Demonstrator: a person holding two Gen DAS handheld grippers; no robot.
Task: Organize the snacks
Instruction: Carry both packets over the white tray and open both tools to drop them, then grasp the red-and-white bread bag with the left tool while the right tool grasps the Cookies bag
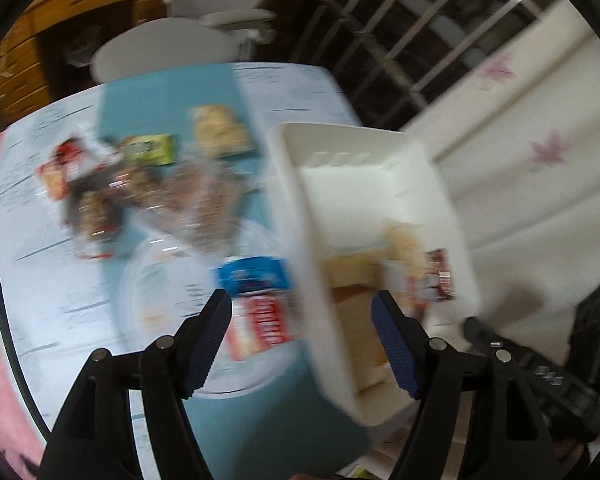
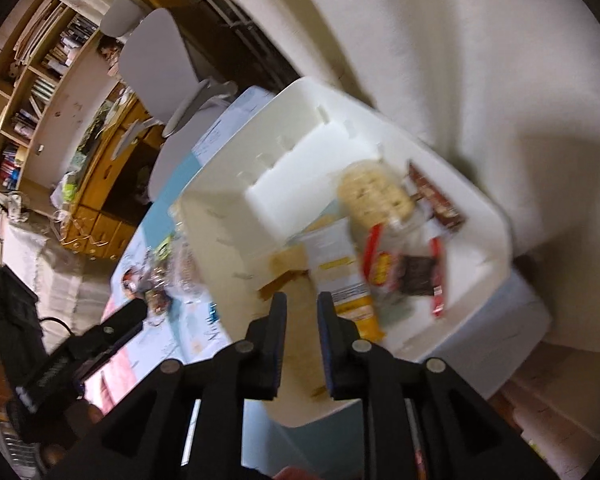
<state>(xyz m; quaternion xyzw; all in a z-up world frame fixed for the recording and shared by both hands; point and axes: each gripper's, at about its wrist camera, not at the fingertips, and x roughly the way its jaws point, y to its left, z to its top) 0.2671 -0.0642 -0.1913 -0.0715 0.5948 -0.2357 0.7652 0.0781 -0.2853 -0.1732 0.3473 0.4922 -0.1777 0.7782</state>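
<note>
White plastic bin [image 1: 364,184], part-filled, sits ahead of both tools: left tool [image 1: 300,316] gapes empty, right tool [image 2: 302,312] nearly closed, empty. Next, fetch the red-and-blue packet [image 1: 256,304] below the left tool.

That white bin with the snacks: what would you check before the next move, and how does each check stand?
1. White bin has spare room: ok.
2. Left gripper open, nothing pressed between its pads: ok.
3. Right gripper jaws nearly together, nothing seen gripped: ok.
4. Snacks remain on the table, such as the blue-and-red packet: ok.
5. Pictures sharp enough to aim: not ok, blurred.
</note>
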